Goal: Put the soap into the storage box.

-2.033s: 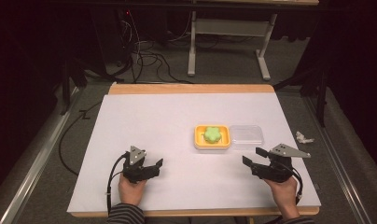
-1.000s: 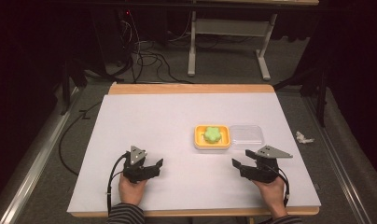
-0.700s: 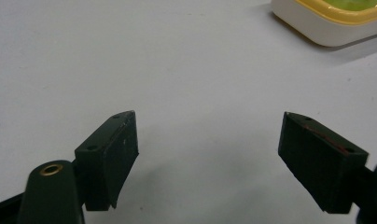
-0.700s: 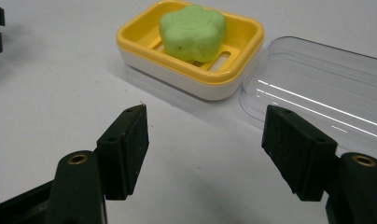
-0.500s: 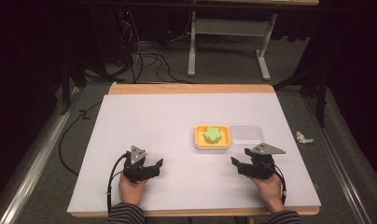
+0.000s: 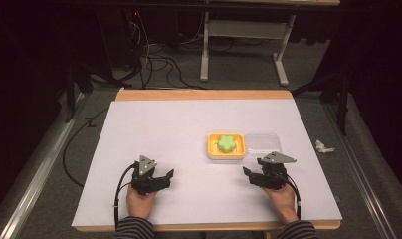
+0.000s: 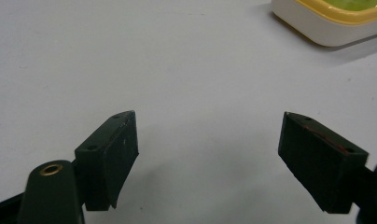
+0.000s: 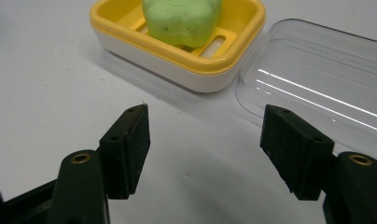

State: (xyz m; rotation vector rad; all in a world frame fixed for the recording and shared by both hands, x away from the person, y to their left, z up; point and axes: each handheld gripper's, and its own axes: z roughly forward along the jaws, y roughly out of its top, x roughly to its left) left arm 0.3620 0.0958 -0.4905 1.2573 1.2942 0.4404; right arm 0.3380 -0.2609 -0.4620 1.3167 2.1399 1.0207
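Right gripper view: right gripper (image 8: 205, 154), jaws wide and empty, faces the yellow soap dish (image 8: 177, 51) holding green soap (image 8: 182, 18); clear lid (image 8: 317, 93) lies touching beside it. Left gripper (image 6: 151, 181), jaws likewise wide and empty, sits farther away.

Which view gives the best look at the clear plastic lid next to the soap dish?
The right gripper view: the clear lid lies close and large beside the yellow soap dish, its rim and glare lines plain, just past the open right claw. The high view shows it small and faint.
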